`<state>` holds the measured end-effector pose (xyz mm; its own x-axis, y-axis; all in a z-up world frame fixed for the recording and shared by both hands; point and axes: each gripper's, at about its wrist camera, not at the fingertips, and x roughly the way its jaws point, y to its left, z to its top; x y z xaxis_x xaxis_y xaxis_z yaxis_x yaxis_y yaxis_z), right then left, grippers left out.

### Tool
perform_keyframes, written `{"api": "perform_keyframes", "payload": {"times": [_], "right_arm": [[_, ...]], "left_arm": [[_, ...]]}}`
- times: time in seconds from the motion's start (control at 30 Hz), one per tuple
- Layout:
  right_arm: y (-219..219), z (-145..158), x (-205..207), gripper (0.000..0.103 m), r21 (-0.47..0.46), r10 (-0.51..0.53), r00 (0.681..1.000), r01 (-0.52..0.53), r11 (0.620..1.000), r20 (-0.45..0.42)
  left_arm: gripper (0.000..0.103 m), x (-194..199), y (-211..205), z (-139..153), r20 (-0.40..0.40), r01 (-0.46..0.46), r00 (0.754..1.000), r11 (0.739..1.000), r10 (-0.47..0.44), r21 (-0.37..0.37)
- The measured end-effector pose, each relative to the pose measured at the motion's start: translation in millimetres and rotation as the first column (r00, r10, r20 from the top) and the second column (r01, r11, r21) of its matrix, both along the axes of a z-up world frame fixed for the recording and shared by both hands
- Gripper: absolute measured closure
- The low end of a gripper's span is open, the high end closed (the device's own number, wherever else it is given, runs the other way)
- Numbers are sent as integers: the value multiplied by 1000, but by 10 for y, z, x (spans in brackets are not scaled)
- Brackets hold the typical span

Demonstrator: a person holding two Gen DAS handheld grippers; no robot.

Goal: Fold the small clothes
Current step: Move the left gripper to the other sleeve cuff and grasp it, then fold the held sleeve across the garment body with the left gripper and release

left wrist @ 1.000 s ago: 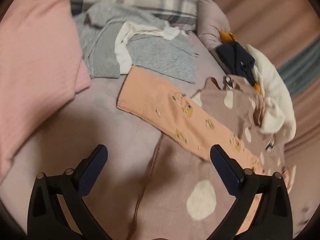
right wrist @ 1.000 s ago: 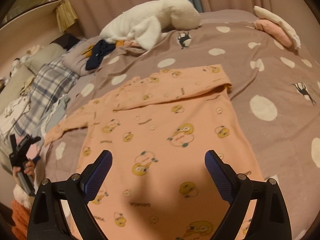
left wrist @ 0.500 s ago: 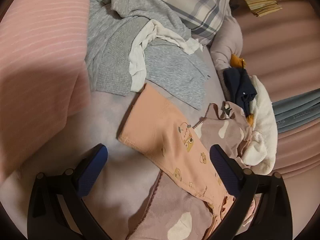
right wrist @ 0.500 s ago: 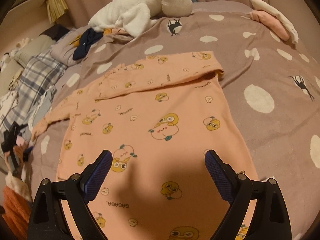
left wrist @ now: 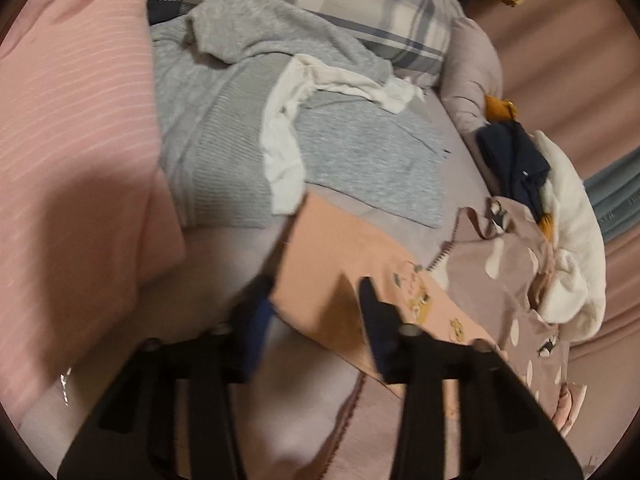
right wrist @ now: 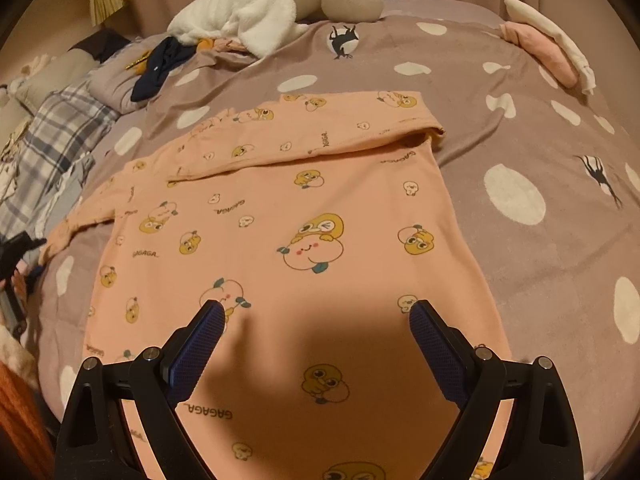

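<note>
A peach child's top [right wrist: 304, 248] with cartoon prints lies flat on the spotted mauve blanket [right wrist: 520, 128]. One sleeve is folded across its upper part; the other sleeve stretches out to the left. In the left wrist view that sleeve's cuff end [left wrist: 328, 264] lies between the blurred jaws of my left gripper [left wrist: 312, 300], which are narrowed around it; I cannot tell if they grip it. My right gripper [right wrist: 314, 314] is open and empty, hovering over the top's lower half. The left gripper also shows small at the left edge of the right wrist view [right wrist: 16, 248].
Grey garments [left wrist: 240, 152] with a white cloth [left wrist: 288, 152] lie behind the cuff. A pink striped pillow [left wrist: 72, 160] is at left, a plaid pillow [left wrist: 340, 4] behind. A white plush [right wrist: 280, 4] and a navy item [right wrist: 160, 64] sit at the blanket's far side; folded pink and white clothes [right wrist: 548, 48] far right.
My left gripper has moved forward to the sleeve cuff and its jaws have narrowed around it. My right gripper has moved closer over the top, still open.
</note>
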<state>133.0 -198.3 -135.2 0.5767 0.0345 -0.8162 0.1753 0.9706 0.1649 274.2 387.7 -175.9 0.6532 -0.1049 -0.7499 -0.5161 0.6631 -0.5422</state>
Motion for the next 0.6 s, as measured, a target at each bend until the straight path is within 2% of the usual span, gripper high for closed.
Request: {"api": "perform_keyframes", "payload": {"times": [0.03, 0.1, 0.23, 0.4, 0.6], "right_arm": [[0, -5, 4, 10, -1, -2, 1000, 2, 1000, -2], [-7, -32, 18, 10, -4, -10, 1000, 10, 1000, -15], [2, -63, 25, 10, -3, -2, 999, 2, 1000, -39], [8, -43, -5, 10, -30, 11, 999, -12, 999, -33], [-36, -5, -39, 10, -28, 13, 1000, -13, 1000, 1]], "left_arm": [[83, -1, 28, -15, -11, -17, 1000, 1000, 17, -2], [93, -2, 71, -50, -27, -43, 999, 999, 42, -14], [96, -22, 83, -32, -29, -65, 998, 997, 64, -33], [96, -29, -39, 110, -36, -76, 996, 997, 76, 24], [96, 3, -298, 376, 19, -12, 1000, 998, 11, 54]]}}
